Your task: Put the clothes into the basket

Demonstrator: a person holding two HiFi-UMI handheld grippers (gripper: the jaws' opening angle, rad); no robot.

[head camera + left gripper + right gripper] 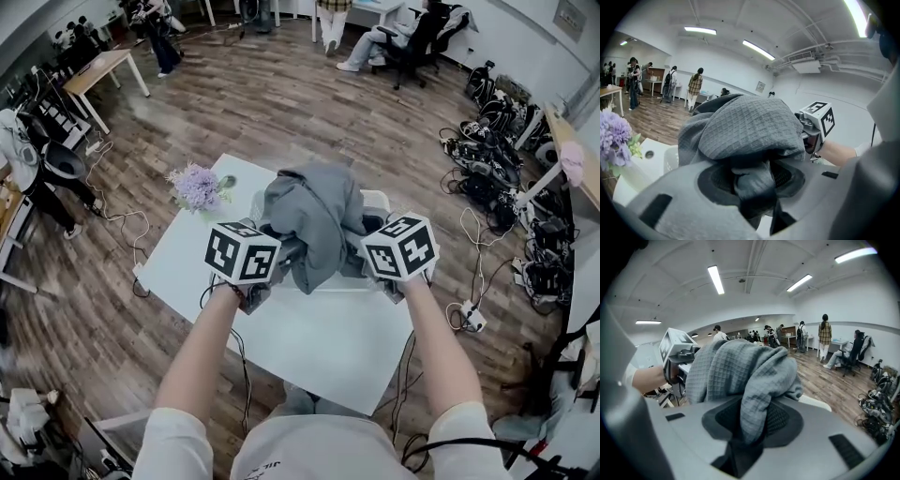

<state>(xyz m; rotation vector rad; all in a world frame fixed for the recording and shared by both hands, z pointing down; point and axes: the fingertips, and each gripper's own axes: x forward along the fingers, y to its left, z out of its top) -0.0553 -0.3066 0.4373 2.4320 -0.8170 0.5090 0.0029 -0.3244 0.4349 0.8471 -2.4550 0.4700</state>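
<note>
A grey waffle-knit garment (314, 220) hangs bunched between my two grippers, above a white basket (377, 199) on the white table (323, 342). My left gripper (281, 255) is shut on a fold of the garment (750, 133), with cloth pinched between its pads. My right gripper (361, 255) is shut on another fold of the same garment (745, 376), which drapes over its jaws. The basket is mostly hidden under the cloth; only its rim shows. In the left gripper view the right gripper's marker cube (818, 117) shows beyond the garment.
A vase of purple flowers (197, 187) stands on the table's far left corner. Cables (487, 173) lie on the wood floor at the right. Several people and desks are at the far end of the room.
</note>
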